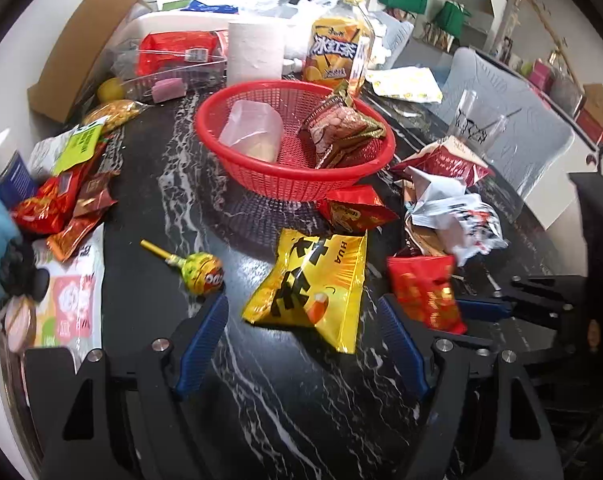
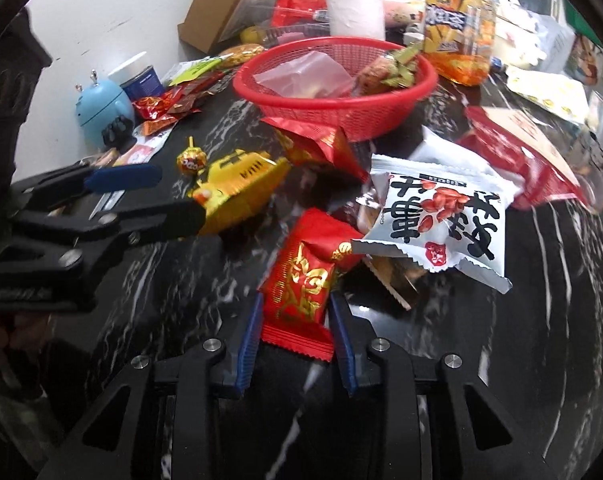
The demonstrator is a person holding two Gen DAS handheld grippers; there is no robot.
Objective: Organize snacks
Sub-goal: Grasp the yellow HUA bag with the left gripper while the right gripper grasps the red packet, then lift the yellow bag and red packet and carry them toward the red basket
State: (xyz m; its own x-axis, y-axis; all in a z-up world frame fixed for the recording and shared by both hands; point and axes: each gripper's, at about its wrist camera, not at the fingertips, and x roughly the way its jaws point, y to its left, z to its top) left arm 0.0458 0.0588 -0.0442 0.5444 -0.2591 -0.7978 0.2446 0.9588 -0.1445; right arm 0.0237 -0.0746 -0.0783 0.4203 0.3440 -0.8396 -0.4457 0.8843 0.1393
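Red basket (image 1: 261, 178) holds clear pouch (image 1: 253, 130), brown snack packets (image 1: 341, 132).

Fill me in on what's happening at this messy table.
A person is sorting snacks with two handheld grippers. The right gripper is clamped on a red snack packet. The left gripper is open around a yellow packet lying on the table. The red basket already holds a few items.

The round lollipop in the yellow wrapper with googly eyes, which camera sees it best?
The left wrist view shows the round lollipop in its yellow googly-eyed wrapper best: close and whole on the black marble table, yellow stick included, by the left gripper. In the right wrist view it looks small and far, its face less clear.
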